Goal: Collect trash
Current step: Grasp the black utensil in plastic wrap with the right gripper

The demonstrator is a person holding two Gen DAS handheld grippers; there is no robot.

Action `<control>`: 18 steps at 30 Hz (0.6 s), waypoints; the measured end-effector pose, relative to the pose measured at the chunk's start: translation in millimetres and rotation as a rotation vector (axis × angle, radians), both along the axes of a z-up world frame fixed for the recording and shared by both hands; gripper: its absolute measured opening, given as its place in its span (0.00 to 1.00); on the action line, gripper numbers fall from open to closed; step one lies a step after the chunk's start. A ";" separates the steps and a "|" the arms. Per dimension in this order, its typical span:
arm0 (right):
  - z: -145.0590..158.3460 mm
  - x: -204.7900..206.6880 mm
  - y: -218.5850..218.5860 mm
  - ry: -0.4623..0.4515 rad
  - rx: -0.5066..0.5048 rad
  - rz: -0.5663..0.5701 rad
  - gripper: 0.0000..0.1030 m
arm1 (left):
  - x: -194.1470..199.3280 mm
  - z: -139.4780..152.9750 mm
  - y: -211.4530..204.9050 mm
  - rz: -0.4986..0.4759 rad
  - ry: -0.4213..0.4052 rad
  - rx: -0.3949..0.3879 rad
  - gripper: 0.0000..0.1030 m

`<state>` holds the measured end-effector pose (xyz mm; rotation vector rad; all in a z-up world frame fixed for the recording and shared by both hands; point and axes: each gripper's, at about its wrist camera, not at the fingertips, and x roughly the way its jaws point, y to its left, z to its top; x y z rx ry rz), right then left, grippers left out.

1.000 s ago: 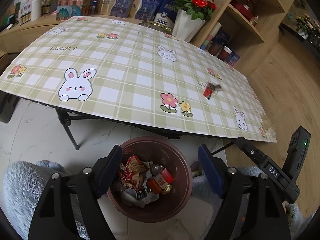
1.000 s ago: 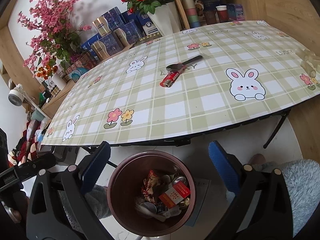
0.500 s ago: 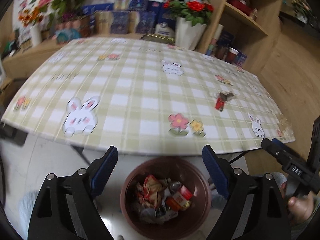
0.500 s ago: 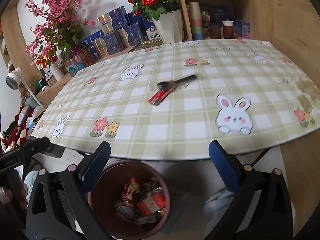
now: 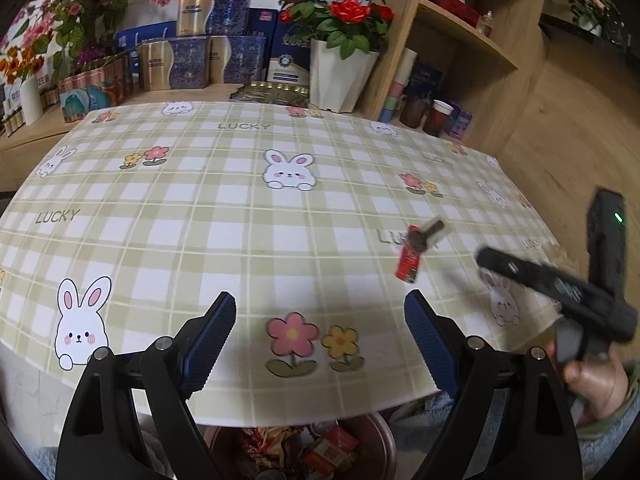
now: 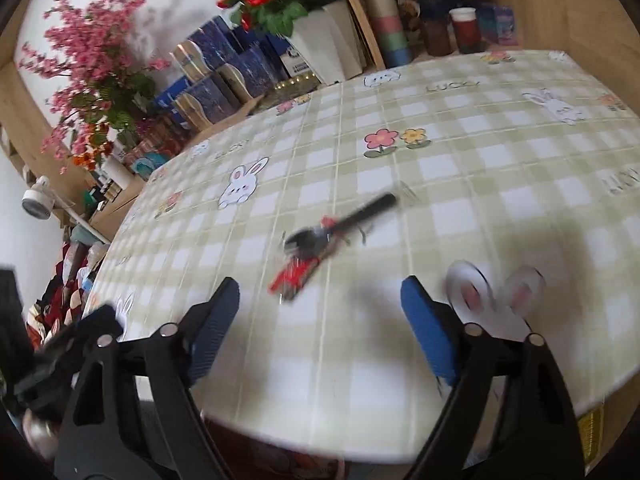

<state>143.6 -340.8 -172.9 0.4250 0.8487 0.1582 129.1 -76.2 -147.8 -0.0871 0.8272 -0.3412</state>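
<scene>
A red lighter [image 5: 408, 259] and a black plastic spoon [image 5: 430, 229] lie together on the checked tablecloth [image 5: 240, 216], right of centre. In the right wrist view the lighter [image 6: 296, 274] and spoon [image 6: 344, 222] lie just beyond my right gripper [image 6: 320, 316], which is open and empty. My left gripper [image 5: 320, 336] is open and empty over the table's near edge, left of the lighter. A brown trash bin [image 5: 372, 444] with wrappers and cans stands on the floor under the table's edge.
A white pot of red roses [image 5: 340, 76], blue and gold boxes [image 5: 200, 60] and cups [image 5: 438, 118] stand behind the table. Wooden shelves [image 5: 472, 36] rise at the back right. The right-hand gripper's body [image 5: 560, 292] shows at the right in the left wrist view.
Both grippers have risen from over the trash bin to above the table's near edge. The right gripper has come close to the lighter and spoon. Both stayed open.
</scene>
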 end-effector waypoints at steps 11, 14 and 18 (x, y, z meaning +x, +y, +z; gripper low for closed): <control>-34.1 78.9 11.7 0.084 -0.038 -0.140 0.70 | 14.8 -19.3 40.5 0.092 0.040 -0.008 0.82; -36.5 82.6 14.6 0.079 -0.071 -0.131 0.33 | 16.2 -22.0 41.1 0.087 0.047 -0.007 0.82; -36.0 75.2 11.0 0.059 -0.034 -0.092 0.14 | 17.7 -23.5 32.8 0.059 0.048 -0.004 0.81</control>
